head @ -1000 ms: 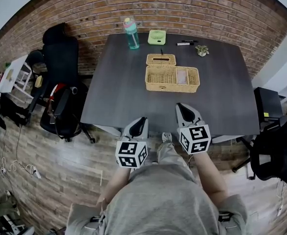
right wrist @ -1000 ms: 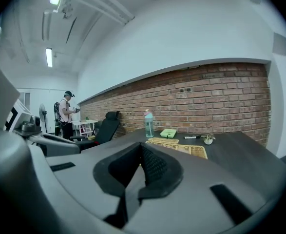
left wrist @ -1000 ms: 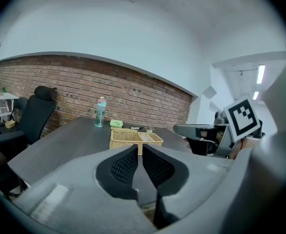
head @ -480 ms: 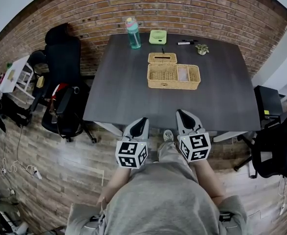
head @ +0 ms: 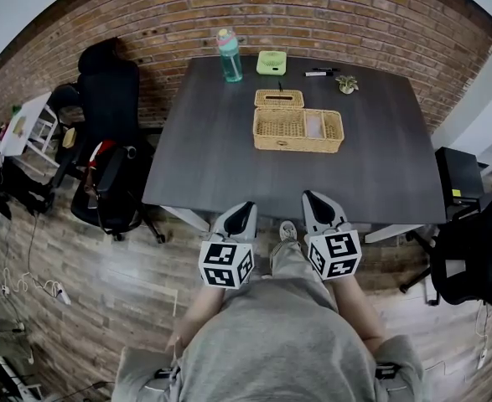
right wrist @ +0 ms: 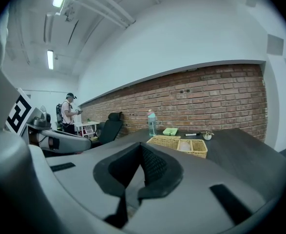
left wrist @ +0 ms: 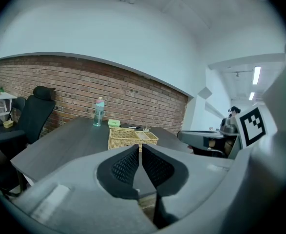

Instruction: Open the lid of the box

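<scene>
Head view: left gripper (head: 243, 208) and right gripper (head: 313, 198) side by side at near edge of dark table (head: 204, 149), both off tabletop, pointing to 12 o'clock. Wicker box (head: 298, 131) sits mid-table at 12 o'clock from grippers, well apart. Small slotted wicker piece (head: 278, 99) just beside it at 11 o'clock. Bottle (head: 227, 55) further out at 11 o'clock, by brick wall.
Left gripper view: pads almost together, thin slit, nothing between.
Right gripper view: jaws closed, empty.
</scene>
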`<state>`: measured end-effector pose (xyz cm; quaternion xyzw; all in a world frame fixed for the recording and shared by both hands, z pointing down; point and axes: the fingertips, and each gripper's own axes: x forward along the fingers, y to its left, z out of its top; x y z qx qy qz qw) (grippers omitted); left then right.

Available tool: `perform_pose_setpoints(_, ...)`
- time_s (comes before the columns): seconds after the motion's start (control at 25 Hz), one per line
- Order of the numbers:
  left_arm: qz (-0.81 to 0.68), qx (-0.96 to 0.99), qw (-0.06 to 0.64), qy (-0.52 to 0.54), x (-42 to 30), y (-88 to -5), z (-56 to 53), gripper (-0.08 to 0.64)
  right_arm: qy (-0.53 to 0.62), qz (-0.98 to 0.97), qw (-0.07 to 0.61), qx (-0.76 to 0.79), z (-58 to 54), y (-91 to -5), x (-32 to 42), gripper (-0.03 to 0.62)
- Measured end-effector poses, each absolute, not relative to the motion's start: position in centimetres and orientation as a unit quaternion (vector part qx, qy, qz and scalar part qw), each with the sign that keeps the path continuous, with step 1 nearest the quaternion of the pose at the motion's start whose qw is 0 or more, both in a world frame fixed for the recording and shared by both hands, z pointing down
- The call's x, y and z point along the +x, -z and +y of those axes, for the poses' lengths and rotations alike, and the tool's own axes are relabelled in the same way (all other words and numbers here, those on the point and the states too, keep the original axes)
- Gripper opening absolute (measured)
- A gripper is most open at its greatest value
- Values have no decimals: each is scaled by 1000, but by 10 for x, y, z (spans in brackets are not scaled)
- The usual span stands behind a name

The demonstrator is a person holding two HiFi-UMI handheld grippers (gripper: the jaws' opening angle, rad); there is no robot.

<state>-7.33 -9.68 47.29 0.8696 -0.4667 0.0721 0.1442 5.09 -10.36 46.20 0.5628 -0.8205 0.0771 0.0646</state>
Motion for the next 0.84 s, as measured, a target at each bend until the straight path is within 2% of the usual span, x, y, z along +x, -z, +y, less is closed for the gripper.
perform_pose_setpoints(0.84, -466, 868, 151, -83, -72, -479, -98, 31, -94, -819, 61, 563, -103, -468, 53, 0)
